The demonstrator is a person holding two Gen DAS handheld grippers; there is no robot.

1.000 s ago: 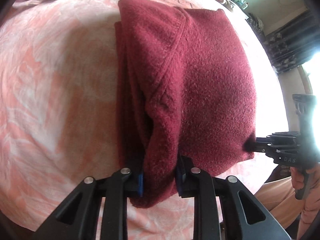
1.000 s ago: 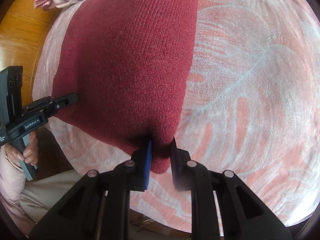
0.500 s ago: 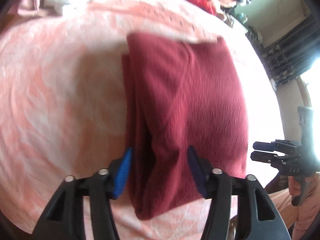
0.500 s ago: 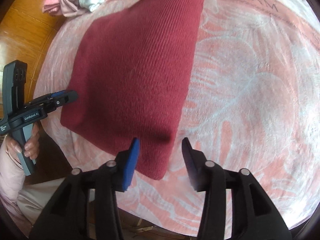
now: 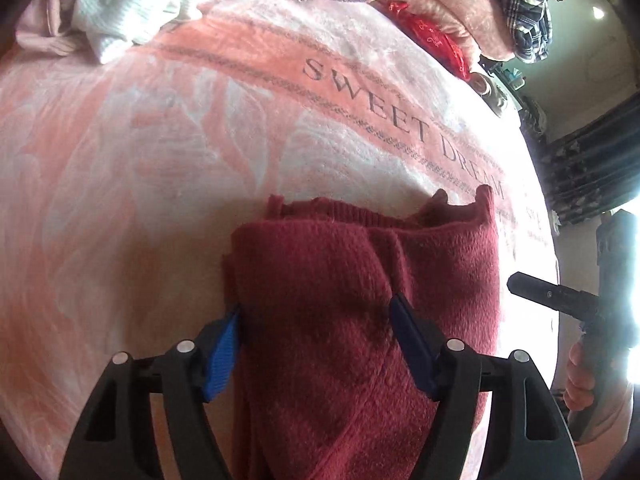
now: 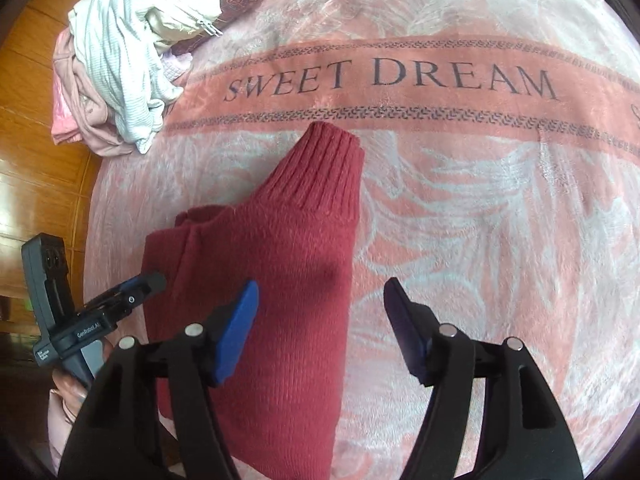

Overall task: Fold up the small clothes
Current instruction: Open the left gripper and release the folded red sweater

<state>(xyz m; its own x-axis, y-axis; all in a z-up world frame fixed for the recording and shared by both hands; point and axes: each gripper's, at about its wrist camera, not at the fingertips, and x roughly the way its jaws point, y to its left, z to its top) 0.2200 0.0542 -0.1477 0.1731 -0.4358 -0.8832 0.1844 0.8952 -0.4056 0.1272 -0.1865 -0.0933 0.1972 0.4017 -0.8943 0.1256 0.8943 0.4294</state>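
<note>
We find the folded sweater (image 6: 280, 280) lying flat on the blanket (image 6: 500, 220), left gripper (image 5: 316, 344) and right gripper (image 6: 320, 320) both opening, gripping nothing, apparently releasing it to settle

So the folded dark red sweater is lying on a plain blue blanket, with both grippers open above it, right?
Not quite: the blanket is pink with a pale leaf pattern and the words SWEET DREAM, as the right wrist view shows. The rest holds: the folded dark red sweater lies on it, and the left gripper and right gripper are opening, gripping nothing.
</note>
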